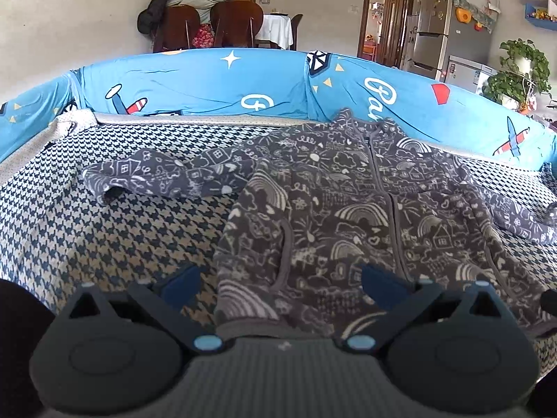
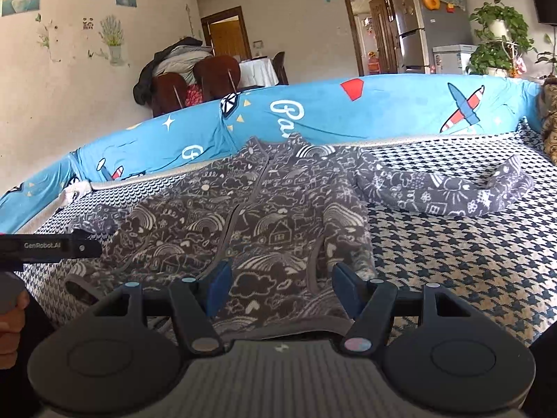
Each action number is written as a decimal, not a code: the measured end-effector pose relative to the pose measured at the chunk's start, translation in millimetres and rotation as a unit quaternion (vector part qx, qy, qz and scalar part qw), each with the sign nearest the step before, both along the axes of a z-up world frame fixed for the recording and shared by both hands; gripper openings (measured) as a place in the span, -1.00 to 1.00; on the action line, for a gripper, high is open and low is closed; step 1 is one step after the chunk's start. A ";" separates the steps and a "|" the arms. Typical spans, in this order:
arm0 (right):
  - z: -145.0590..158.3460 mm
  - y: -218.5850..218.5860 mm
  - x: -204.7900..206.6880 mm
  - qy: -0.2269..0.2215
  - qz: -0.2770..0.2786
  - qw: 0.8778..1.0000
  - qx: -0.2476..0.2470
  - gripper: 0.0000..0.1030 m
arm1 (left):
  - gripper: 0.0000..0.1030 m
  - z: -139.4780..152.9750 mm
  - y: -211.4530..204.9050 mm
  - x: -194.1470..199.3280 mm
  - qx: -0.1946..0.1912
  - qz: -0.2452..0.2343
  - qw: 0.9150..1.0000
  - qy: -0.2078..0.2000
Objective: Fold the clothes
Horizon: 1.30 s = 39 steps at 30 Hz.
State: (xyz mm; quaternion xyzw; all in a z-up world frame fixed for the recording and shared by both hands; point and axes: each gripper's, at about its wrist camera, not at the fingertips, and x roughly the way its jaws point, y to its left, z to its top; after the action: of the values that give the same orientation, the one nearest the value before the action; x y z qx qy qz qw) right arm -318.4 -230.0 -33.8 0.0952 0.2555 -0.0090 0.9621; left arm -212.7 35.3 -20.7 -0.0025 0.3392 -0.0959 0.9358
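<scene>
Left gripper (image 1: 280, 284): jaws spread wide, nothing between the pads, angled downward. Right gripper (image 2: 282, 285): jaws apart, empty, angled downward. Person's hand (image 2: 12, 317): at left edge.

This is a lived-in home, an open living and dining room. A sofa seat under a houndstooth cover (image 1: 104, 216) fills the foreground, backed by a blue cartoon-print cushion cover (image 1: 216, 80). At twelve o'clock, dark wooden dining chairs (image 1: 236, 22) carry heaped coats. At two o'clock stand a magnet-covered fridge (image 1: 435, 24) and potted plants (image 1: 518, 69). Flower stickers (image 2: 113, 40) dot the wall at ten o'clock.
</scene>
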 end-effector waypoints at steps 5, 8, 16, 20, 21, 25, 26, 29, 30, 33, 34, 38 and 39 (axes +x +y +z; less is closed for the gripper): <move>-5.2 5.7 15.1 0.021 0.012 1.000 -0.007 0.25 | 1.00 -5.8 -9.2 10.1 -0.002 -0.017 1.000 0.009; -5.5 7.0 23.8 0.035 0.020 0.999 -0.017 0.25 | 1.00 -4.6 -9.2 17.0 -0.008 -0.021 1.000 0.015; 10.1 -11.4 45.1 0.035 0.022 0.997 -0.070 0.25 | 1.00 5.8 2.0 43.0 -0.022 -0.005 1.000 0.019; 8.7 -28.8 61.7 0.058 0.011 0.996 -0.068 0.26 | 1.00 4.8 5.7 58.4 -0.026 0.008 0.999 0.027; 7.7 -33.5 66.2 0.064 0.007 0.996 -0.064 0.26 | 1.00 4.3 6.6 62.0 -0.027 0.010 0.999 0.030; 5.1 -47.6 83.2 0.079 0.002 0.996 -0.053 0.26 | 1.00 3.1 9.6 76.7 -0.036 0.014 0.998 0.042; 4.7 -49.9 87.5 0.080 0.001 0.995 -0.056 0.26 | 1.00 3.5 9.9 80.5 -0.037 0.015 0.998 0.043; 2.3 -58.1 101.9 0.090 0.003 0.995 -0.053 0.26 | 1.00 4.5 10.3 91.1 -0.040 0.015 0.998 0.047; 1.3 -61.2 106.7 0.095 0.004 0.994 -0.047 0.26 | 1.00 4.5 10.0 94.3 -0.041 0.014 0.998 0.047; -1.0 -67.6 118.5 0.103 0.007 0.994 -0.041 0.26 | 1.00 4.1 9.1 104.6 -0.039 0.011 0.998 0.048; -1.8 -69.5 122.2 0.105 0.006 0.994 -0.041 0.26 | 1.00 3.6 9.1 108.1 -0.039 0.010 0.998 0.049; -4.4 -73.1 134.5 0.112 0.011 0.993 -0.044 0.26 | 1.00 -0.7 12.7 125.2 -0.046 0.014 0.997 0.063; -4.9 -73.6 137.3 0.113 0.013 0.993 -0.044 0.26 | 1.00 -2.3 13.8 129.6 -0.048 0.015 0.996 0.067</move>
State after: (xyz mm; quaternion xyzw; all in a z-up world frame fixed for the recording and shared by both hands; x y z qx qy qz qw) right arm -181.1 -303.6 -38.7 0.0476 0.3628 -0.0187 0.9305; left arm -83.0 49.0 -23.0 -0.0592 0.3963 -0.0974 0.9110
